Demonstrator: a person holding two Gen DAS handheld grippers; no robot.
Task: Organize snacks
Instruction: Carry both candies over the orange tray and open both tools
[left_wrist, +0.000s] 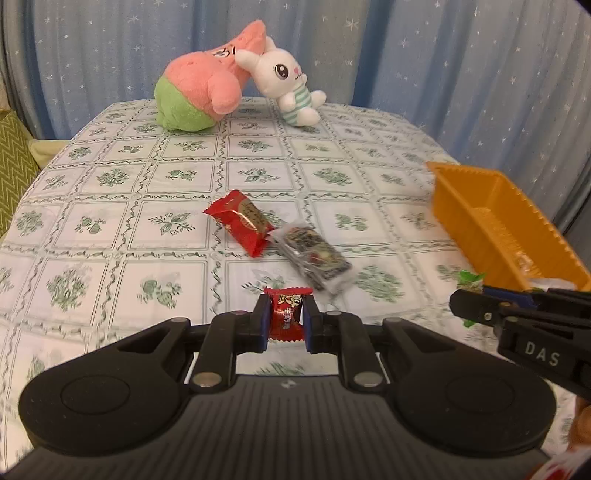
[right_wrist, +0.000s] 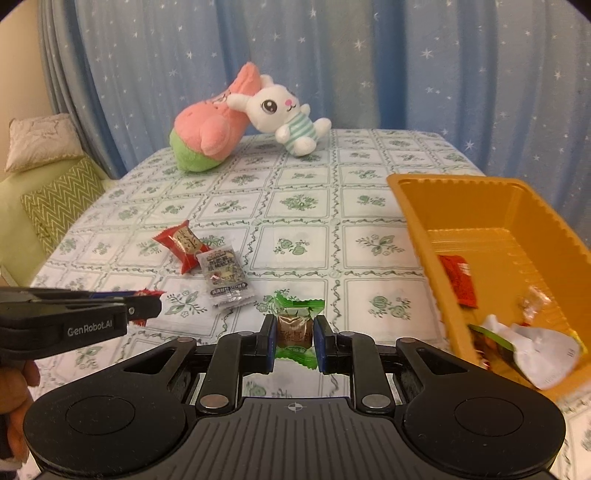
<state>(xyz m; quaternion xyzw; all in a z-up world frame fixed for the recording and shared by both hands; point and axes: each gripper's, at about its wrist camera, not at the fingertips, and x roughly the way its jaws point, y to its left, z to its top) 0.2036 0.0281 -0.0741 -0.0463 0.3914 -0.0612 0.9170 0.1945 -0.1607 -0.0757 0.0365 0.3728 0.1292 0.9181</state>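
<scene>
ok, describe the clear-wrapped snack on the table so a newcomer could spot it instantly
On the green-patterned tablecloth, left of the orange tray, two snacks lie loose mid-table. The clear packet touches the lower end of the red packet and sits nearer the grippers. It alone has a see-through wrapper with a dark printed label.

Two hand-held grippers: left (left_wrist: 286, 319) and right (right_wrist: 294, 334). Two plush toys: one pink-and-green star (right_wrist: 207, 138), one white rabbit (right_wrist: 286, 116). One orange plastic tray (right_wrist: 458, 206). Beside the tray, four wrapped snacks: large red (right_wrist: 183, 245), clear-wrapped dark (right_wrist: 225, 277), small red (left_wrist: 286, 314), green (right_wrist: 295, 330).
</scene>
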